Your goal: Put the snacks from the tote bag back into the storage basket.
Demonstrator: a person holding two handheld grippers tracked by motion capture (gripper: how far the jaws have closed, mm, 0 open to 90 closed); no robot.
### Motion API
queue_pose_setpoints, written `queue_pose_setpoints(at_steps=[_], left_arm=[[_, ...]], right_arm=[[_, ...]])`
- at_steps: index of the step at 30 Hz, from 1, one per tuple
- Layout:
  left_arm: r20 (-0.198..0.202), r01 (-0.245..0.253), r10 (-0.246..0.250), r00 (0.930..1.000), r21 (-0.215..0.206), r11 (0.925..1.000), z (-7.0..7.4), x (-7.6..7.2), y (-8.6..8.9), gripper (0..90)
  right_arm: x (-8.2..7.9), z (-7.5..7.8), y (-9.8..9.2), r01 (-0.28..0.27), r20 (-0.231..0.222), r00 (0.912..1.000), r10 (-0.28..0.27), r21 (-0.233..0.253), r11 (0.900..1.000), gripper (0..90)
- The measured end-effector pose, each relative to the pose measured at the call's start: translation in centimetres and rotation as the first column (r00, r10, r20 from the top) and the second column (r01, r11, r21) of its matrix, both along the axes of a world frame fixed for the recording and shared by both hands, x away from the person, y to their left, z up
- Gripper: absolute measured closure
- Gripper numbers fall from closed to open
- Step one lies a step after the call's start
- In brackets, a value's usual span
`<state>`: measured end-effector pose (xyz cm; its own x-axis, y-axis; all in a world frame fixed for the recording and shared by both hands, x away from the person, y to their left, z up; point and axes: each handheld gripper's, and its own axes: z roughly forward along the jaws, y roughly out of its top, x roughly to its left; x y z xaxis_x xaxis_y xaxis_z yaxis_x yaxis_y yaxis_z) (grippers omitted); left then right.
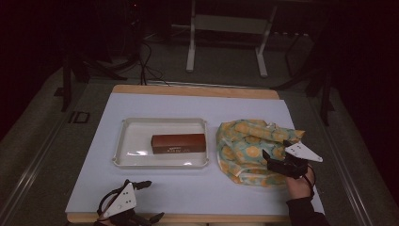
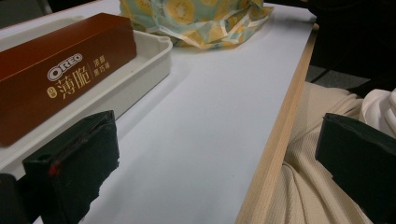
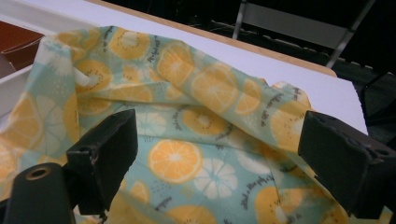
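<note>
Fruit-print bag (image 1: 251, 149) under spread right tool (image 1: 274, 160) (tray (image 1: 123, 141) beside).

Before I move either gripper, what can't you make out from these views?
- Inside of the fruit-print cloth bag: folds cover it in the high view and right gripper view.
- Brown Oreo box: its left end is cut off by the left gripper view's edge.
- Left gripper: its body runs off the high view's bottom edge.
</note>
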<state>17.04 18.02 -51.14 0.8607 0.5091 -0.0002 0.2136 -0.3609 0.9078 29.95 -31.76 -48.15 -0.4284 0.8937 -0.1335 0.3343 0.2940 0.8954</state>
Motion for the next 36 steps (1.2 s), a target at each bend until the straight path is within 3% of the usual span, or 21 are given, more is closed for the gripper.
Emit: queue_pose_setpoints(at_steps=[20, 25, 29, 36], left_arm=[[0.003, 0.003, -0.003, 1.0, 0.002, 1.0, 0.0, -0.1, 0.0, 0.0], [0.003, 0.002, -0.002, 1.0, 0.001, 1.0, 0.0, -0.1, -0.1, 0.0], [0.004, 0.003, -0.003, 1.0, 0.002, 1.0, 0.1, -0.1, -0.1, 0.0], [0.005, 0.004, -0.004, 1.0, 0.003, 1.0, 0.0, -0.1, -0.1, 0.0]], right_arm=[[-3.0, -1.9, -2.2, 0.032, -0.019, 0.9993, -0.031, 0.038, 0.999, 12.0], [-3.6, -1.9, -2.9, 0.041, 0.002, 0.9991, -0.041, 0.047, 0.998, 12.1], [-4.1, -1.8, -3.3, 0.019, 0.042, 0.9989, -0.023, 0.08, 0.997, 12.1], [-4.3, -1.6, -3.4, 0.009, 0.07, 0.9974, -0.015, 0.091, 0.996, 12.1]])
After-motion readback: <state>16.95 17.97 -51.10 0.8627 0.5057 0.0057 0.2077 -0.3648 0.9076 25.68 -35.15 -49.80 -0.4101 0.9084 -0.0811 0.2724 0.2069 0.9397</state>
